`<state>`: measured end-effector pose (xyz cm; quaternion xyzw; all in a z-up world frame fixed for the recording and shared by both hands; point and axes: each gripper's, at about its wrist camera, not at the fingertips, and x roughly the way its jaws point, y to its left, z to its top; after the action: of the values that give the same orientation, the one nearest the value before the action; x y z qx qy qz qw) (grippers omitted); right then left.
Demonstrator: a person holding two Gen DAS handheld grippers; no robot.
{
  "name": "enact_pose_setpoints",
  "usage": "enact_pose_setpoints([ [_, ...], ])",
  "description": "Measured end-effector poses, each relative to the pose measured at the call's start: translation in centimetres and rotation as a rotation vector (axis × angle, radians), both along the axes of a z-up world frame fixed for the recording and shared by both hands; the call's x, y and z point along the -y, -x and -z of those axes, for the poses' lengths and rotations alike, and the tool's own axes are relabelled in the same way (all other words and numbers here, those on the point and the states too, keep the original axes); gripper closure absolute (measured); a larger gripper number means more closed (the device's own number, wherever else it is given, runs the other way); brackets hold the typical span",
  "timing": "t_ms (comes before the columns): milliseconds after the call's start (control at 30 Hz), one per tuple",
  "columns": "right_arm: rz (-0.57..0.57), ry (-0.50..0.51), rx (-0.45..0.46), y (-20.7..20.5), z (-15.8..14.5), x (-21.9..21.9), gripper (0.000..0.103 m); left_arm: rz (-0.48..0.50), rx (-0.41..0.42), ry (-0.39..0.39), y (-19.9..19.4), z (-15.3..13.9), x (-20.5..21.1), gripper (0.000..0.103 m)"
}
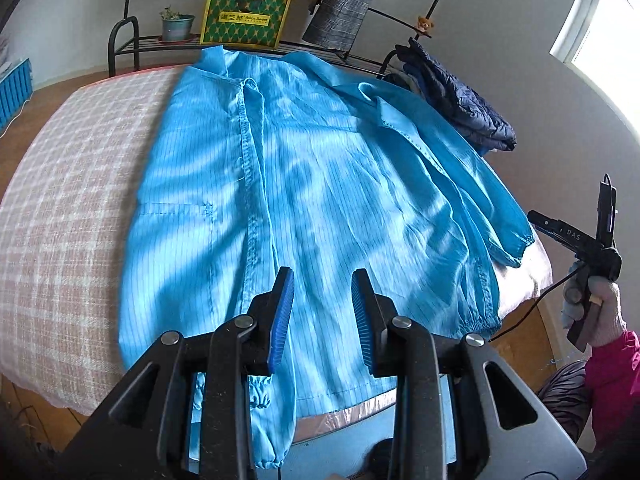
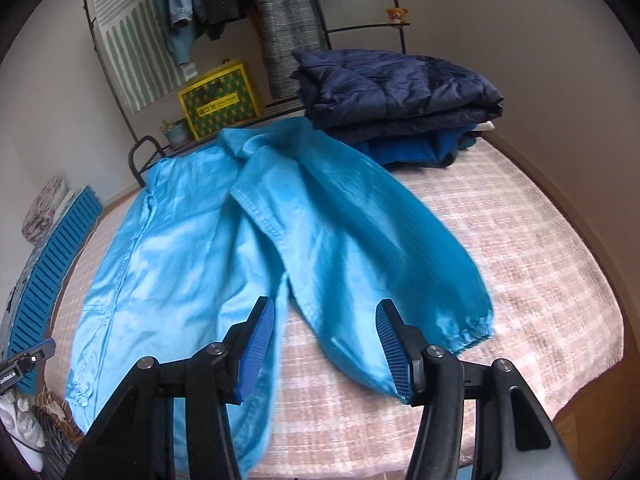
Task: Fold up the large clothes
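Blue coat (image 1: pixel 320 184) flat, claws apart.

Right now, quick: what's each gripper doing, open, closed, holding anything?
Left gripper: open, empty, above the blue coat.
Right gripper: open, empty, over the coat's sleeve.

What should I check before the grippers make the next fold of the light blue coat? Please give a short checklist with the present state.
1. Left gripper open, holding nothing: ok.
2. Right gripper open, holding nothing: ok.
3. Light blue coat lying spread on the checked cloth: ok.
4. Coat smooth: not ok, wrinkles show.
5. Right sleeve folded in: not ok, it lies out to the side.
6. Folded dark clothes apart from the coat: cannot tell, the collar lies close.
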<state>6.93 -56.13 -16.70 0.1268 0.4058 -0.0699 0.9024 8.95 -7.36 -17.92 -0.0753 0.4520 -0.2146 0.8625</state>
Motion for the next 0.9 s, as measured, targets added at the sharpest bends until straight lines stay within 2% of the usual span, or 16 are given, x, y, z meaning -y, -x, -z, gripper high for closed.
enact_pose_setpoints([
  [67,0.064,0.023,-0.003,0.5,0.5,2.1,0.043,-0.001,-0.016,0.004,-0.3,0.4,0.5,0.059],
  [167,0.141,0.021,-0.029,0.8,1.6,5.2,0.034,0.001,-0.054,0.025,-0.8,1.0,0.9,0.059],
  [333,0.195,-0.192,-0.072,0.4,4.8,8.9,0.034,-0.003,-0.076,0.018,-1.2,1.5,1.6,0.059],
  [400,0.184,-0.251,-0.094,-0.1,6.0,9.3,0.042,0.001,-0.075,0.015,-1.2,1.4,1.8,0.059],
  [467,0.149,-0.28,-0.121,-0.8,6.5,9.2,0.074,0.007,-0.067,0.005,-1.2,1.2,1.9,0.059],
  [500,0.141,-0.272,-0.126,-1.0,6.5,8.9,0.077,0.007,-0.063,0.001,-1.2,1.2,1.9,0.059],
  [567,0.134,-0.241,-0.11,-1.2,5.9,8.4,0.097,0.004,-0.062,0.001,-1.3,1.1,1.8,0.059],
  [733,0.12,-0.13,-0.031,-0.8,2.6,6.7,0.098,-0.005,-0.068,0.009,-1.7,1.2,1.5,0.059],
  [900,0.055,-0.006,0.054,-0.6,-1.9,3.1,0.098,-0.003,-0.068,0.016,-2.0,1.1,1.2,0.059],
])
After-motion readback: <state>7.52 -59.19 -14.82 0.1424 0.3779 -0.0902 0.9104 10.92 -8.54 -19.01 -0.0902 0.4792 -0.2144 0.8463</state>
